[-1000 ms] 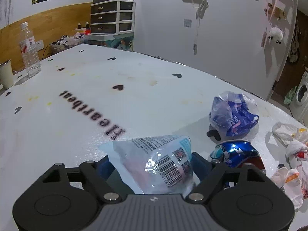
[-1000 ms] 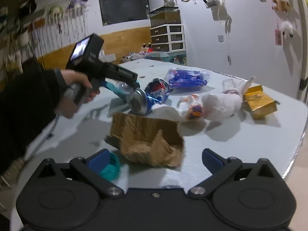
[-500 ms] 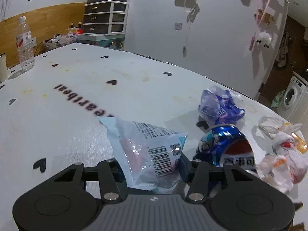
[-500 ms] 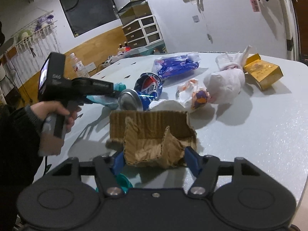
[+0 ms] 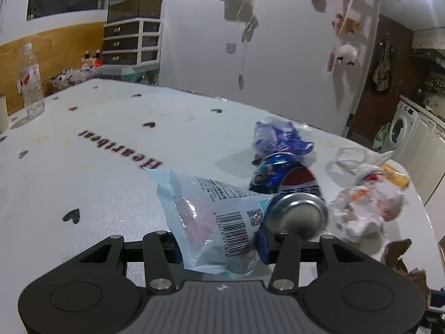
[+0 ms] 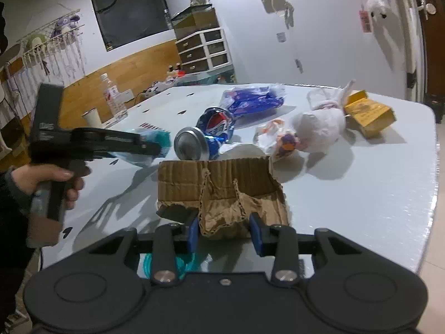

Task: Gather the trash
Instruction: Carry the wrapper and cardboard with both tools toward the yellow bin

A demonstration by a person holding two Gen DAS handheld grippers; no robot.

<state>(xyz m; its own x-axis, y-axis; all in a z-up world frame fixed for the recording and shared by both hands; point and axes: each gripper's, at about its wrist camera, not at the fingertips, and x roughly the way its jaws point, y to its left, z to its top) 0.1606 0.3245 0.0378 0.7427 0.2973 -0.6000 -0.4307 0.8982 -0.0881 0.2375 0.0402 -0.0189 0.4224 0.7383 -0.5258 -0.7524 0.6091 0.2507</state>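
My left gripper (image 5: 219, 247) has its jaws closing, and the pads press on a light blue plastic wrapper (image 5: 211, 211) that sticks out forward over the white table (image 5: 83, 183). A dented Pepsi can (image 5: 289, 194) lies right beside the gripper's right finger. In the right wrist view, my right gripper (image 6: 224, 232) has its jaws closing on the torn lower flap of a brown cardboard piece (image 6: 219, 183), pads against both sides. The left gripper (image 6: 158, 144), held by a hand (image 6: 50, 178), shows at the left with the wrapper (image 6: 155, 136).
Beyond the can lie a crumpled blue-purple bag (image 6: 253, 100), white crumpled wrappers (image 6: 319, 128) and a yellow box (image 6: 370, 114) near the table's right edge. A water bottle (image 6: 114, 100) and a cup (image 6: 91, 117) stand far left. A teal ring (image 6: 167, 264) lies under my right gripper.
The left gripper's jaws closed on the blue wrapper and it moved right, up beside the can. The right gripper's jaws went from wide open to pressing on the cardboard.
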